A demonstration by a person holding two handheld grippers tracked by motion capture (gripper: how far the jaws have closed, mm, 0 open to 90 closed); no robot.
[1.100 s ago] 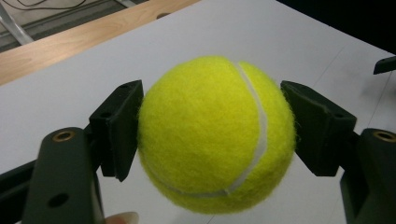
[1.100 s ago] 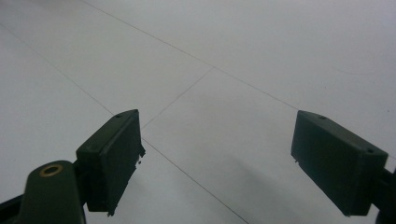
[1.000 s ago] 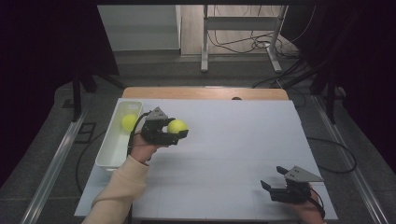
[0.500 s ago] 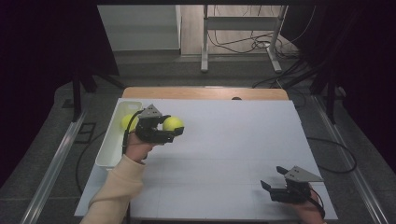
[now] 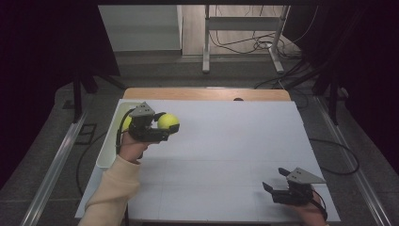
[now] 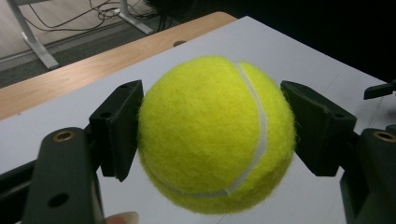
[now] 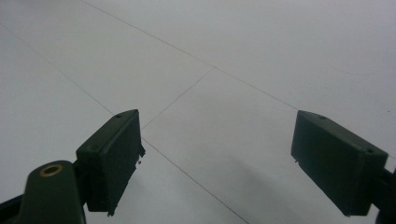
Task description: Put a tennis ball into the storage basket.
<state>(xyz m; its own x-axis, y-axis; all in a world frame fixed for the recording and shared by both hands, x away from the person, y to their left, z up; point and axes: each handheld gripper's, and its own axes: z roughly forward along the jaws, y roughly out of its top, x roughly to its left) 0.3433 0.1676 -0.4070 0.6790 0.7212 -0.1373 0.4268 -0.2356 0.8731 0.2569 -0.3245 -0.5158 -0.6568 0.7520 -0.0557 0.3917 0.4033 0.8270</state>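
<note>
My left gripper [image 5: 165, 128] is shut on a yellow tennis ball [image 5: 168, 122], held above the left part of the white table [image 5: 226, 141] beside the tray. Seen along its own jaws, the ball [image 6: 215, 135] is squeezed between both black pads [image 6: 120, 128]. A second yellow ball [image 5: 126, 123] peeks out behind the hand, inside the white tray [image 5: 109, 146]. My right gripper [image 5: 274, 181] rests low at the table's front right corner, jaws open, with nothing between its pads [image 7: 114, 158] but bare table [image 7: 210, 70].
The long white tray lies along the table's left edge. A wooden strip [image 5: 202, 93] borders the far edge. Beyond it stand a metal frame's legs [image 5: 242, 28] and loose cables on the floor. Dark curtains flank both sides.
The left gripper has carried the tennis ball a little toward the far side and upward. The right gripper has stayed where it was.
</note>
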